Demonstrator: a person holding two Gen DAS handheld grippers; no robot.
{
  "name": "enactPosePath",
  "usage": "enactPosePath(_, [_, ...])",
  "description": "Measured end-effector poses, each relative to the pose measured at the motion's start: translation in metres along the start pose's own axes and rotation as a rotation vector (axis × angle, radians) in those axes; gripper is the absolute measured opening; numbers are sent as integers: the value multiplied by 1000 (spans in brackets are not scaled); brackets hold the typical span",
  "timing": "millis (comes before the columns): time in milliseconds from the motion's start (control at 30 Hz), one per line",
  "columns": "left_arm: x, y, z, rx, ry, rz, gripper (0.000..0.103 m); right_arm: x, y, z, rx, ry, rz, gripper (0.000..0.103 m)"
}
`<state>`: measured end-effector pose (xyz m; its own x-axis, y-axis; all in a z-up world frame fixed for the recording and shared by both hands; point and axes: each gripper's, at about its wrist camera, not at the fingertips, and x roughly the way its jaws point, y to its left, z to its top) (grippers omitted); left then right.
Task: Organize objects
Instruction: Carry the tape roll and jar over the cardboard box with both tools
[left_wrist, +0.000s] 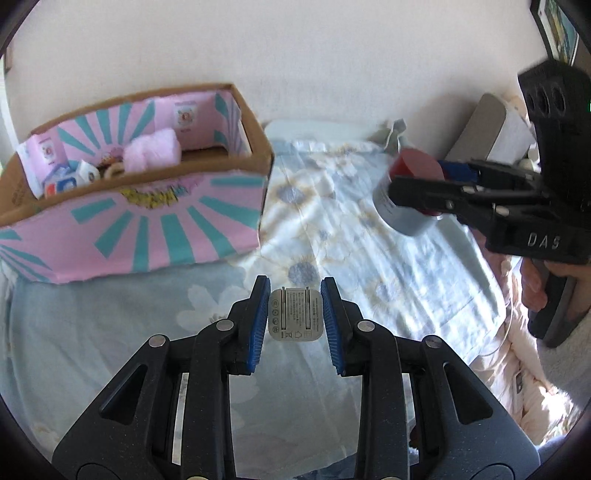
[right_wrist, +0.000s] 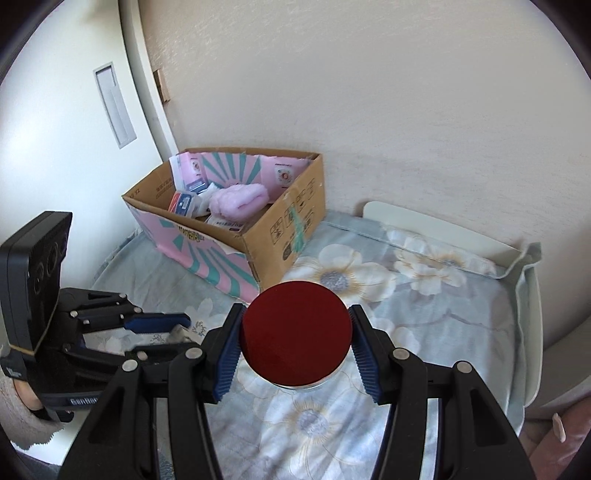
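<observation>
Box (right_wrist: 258, 236), pink-papered cardboard, sat at the upper left of both frames on the flowered bed (right_wrist: 424, 295), already part-filled with a pink cloth (right_wrist: 238, 201) and small packets. At the centre of the right wrist view, the right hand-held gripper (right_wrist: 295, 347) was clamped on a red-lidded jar (right_wrist: 295, 332), held clear of the bed. At the lower centre of the left wrist view, the left hand-held gripper (left_wrist: 294, 314) was clenched on a small grey charger (left_wrist: 294, 314), also off the sheet. Judging by this, the step in hand was carrying both things to the box. Next, each needed bringing over the open top and releasing without hitting the rim.
</observation>
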<state>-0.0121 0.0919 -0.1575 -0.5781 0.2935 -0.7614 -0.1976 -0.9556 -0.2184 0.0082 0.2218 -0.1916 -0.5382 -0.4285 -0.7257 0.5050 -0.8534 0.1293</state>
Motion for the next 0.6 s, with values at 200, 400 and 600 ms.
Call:
enactPosePath(200, [-30, 0, 31, 5, -47, -4, 26, -24, 1, 15, 20, -25, -18, 51])
enactPosePath(400, [-63, 10, 68, 15, -99, -17, 26, -46, 7, 48, 16, -51, -31, 51])
enactPosePath(600, [-87, 39, 109, 27, -135, -3, 26, -49, 21, 89, 29, -78, -52, 51])
